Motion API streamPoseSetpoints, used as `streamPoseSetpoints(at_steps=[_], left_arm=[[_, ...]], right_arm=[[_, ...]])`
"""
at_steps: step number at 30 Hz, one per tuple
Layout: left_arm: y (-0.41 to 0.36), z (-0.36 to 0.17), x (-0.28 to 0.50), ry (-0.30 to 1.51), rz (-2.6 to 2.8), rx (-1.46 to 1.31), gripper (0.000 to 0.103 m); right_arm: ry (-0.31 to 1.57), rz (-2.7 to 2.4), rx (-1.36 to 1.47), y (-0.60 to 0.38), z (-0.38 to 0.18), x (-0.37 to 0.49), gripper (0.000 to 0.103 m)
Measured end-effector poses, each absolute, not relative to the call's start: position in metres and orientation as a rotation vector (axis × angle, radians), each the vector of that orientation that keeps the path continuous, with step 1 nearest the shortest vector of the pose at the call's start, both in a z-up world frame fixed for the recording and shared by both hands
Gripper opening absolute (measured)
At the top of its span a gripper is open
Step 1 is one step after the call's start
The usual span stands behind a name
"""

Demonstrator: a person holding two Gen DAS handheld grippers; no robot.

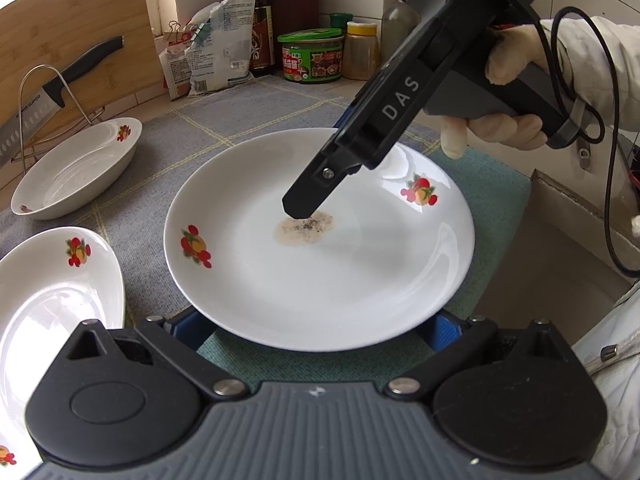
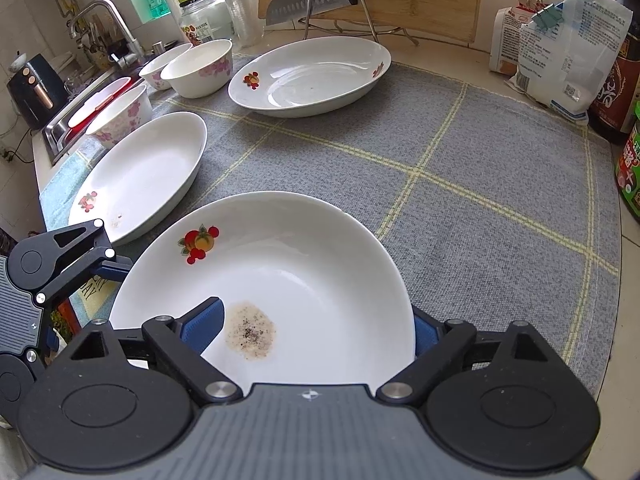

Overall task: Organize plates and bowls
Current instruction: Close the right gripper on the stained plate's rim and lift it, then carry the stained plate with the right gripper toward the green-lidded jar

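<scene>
Round plate with brown stain at centre sits near edge of grey mat.

Right gripper straddles plate's rim, one finger inside, other outside; pads not pressing, jaws parted.

Left gripper: blue fingers flank plate's near rim; clamped or loose, cannot tell.

Two oval dishes lie left and far.

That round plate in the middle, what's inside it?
The round plate holds a small tan smear with dark specks near its centre. One finger of the right gripper reaches over the rim beside it and hides a patch of the plate.
</scene>
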State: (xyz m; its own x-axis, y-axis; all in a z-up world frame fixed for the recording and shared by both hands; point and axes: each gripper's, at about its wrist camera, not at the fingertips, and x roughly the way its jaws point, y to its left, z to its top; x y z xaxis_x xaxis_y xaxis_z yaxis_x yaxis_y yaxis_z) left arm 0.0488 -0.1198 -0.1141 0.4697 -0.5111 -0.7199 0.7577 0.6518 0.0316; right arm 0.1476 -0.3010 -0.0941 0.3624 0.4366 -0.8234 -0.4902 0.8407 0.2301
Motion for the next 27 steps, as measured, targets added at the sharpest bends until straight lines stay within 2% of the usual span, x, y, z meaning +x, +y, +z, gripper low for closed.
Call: streamPoseSetpoints(at_steps=[15,27], left_arm=[[-0.124,-0.103,0.054,0.738,-0.797,0.378,0.101],[-0.161,-0.1,0.079,0.706,-0.816,0.406,0.101]], right_arm=[[1.003,0.592,-0.061,-0.307,-0.081,0.148,0.095],[0.95,0.553,-0.062,-0.338,-0.069,0.169,0.095]])
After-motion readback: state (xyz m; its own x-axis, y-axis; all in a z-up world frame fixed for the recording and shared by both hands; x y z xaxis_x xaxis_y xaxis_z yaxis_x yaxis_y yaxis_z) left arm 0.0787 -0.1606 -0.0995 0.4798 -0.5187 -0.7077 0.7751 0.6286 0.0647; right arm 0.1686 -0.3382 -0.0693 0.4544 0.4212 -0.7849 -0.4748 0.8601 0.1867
